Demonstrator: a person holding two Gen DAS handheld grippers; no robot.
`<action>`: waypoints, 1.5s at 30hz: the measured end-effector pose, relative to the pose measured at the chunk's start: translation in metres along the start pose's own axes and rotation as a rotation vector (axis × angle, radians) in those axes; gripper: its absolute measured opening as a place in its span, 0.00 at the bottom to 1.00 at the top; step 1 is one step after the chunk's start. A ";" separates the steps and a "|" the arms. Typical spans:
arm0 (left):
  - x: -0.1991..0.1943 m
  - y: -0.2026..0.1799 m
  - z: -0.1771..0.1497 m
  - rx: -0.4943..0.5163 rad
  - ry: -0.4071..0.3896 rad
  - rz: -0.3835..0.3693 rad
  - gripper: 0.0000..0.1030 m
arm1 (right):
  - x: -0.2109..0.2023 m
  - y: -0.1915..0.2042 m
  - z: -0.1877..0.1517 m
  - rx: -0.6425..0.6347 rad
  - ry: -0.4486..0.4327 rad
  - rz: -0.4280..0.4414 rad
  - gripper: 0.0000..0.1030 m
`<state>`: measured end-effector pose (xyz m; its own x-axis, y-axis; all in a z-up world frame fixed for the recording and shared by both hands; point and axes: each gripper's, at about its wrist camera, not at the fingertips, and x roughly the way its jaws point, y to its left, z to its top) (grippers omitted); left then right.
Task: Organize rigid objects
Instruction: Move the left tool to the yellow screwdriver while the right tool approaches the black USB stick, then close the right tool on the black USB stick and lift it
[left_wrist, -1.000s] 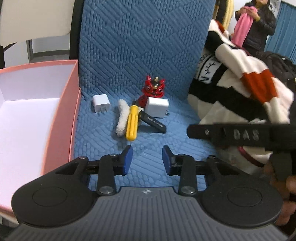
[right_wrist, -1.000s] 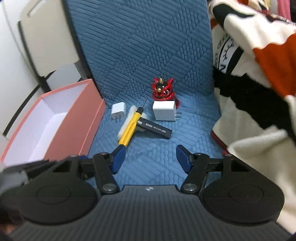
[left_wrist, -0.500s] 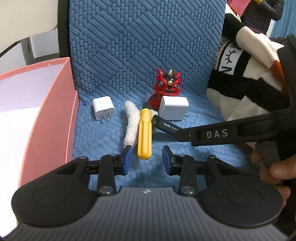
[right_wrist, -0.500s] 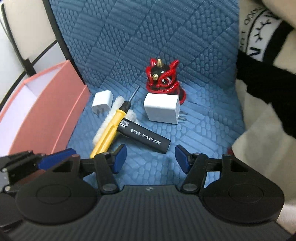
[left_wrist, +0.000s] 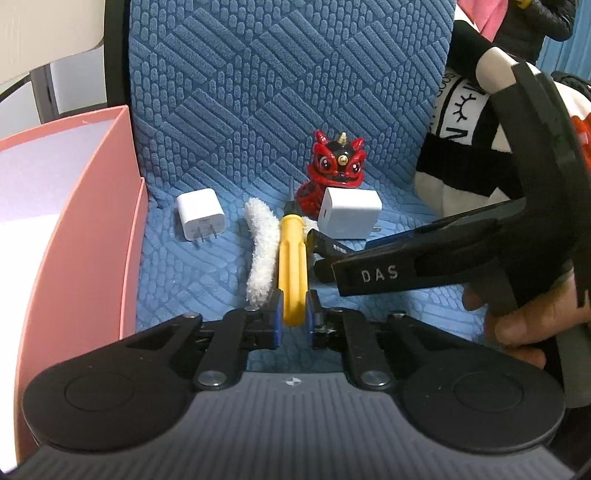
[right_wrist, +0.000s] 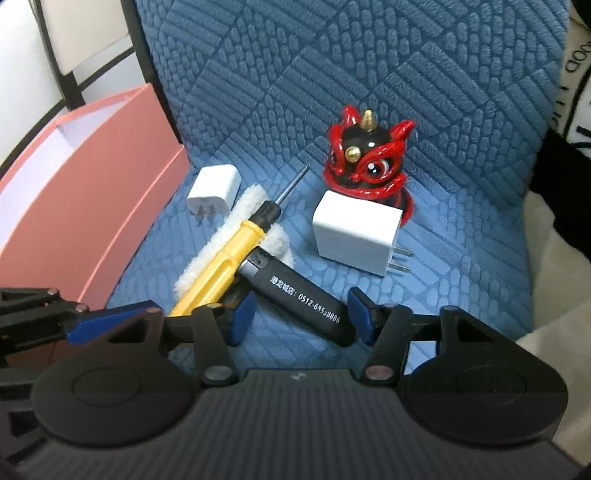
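Both claws closing in on tools

Left claw is pinching the screwdriver; right claw, wide, is straddling the lighter. Lift straight, box at 9 o'clock.

Home: quilted chair, blanket

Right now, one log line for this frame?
left gripper: shut on screwdriver | right gripper: open, straddling black stick | box: nothing inside visible

Blue quilted seat: chargers, screwdriver, figurine.
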<state>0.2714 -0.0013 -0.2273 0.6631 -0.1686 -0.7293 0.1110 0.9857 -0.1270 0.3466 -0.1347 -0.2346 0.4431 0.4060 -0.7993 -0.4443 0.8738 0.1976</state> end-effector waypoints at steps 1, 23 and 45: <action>0.001 0.001 0.000 -0.002 0.004 0.000 0.13 | 0.001 0.000 0.000 -0.013 0.002 -0.011 0.53; 0.024 0.005 -0.005 -0.109 0.063 -0.029 0.08 | -0.029 0.003 -0.023 0.155 -0.059 -0.062 0.13; -0.058 0.002 -0.064 -0.111 0.099 -0.067 0.06 | -0.082 0.045 -0.088 0.328 -0.065 -0.102 0.13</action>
<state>0.1854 0.0101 -0.2285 0.5803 -0.2393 -0.7785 0.0666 0.9666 -0.2475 0.2225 -0.1523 -0.2103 0.5256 0.3194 -0.7885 -0.1257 0.9458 0.2993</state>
